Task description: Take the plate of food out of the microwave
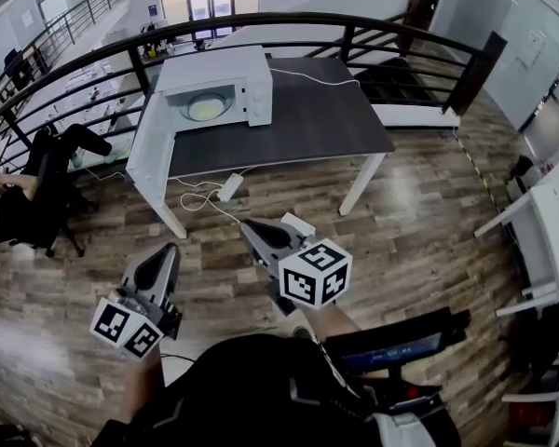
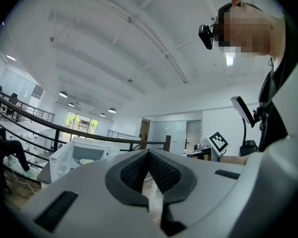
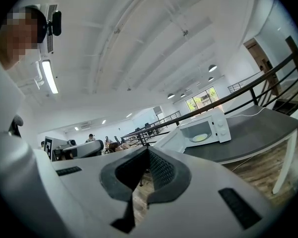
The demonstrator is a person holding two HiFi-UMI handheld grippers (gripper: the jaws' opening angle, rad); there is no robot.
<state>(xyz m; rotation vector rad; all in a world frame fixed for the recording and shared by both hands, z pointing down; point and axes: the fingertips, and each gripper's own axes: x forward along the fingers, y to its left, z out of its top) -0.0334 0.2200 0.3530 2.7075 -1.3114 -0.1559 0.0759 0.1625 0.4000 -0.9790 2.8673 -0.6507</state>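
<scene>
Pale round plate of yellowish food sits inside the open white microwave on the dark-topped bench, well apart from the left gripper and right gripper, both closed up and empty.

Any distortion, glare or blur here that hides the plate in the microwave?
Head view: fisheye bends the black metal railing; glare patches on the brown wooden floor; the pale round plate of food inside the white open microwave stays readable. Both gripper views: dark circular vignette, plate tiny.
</scene>
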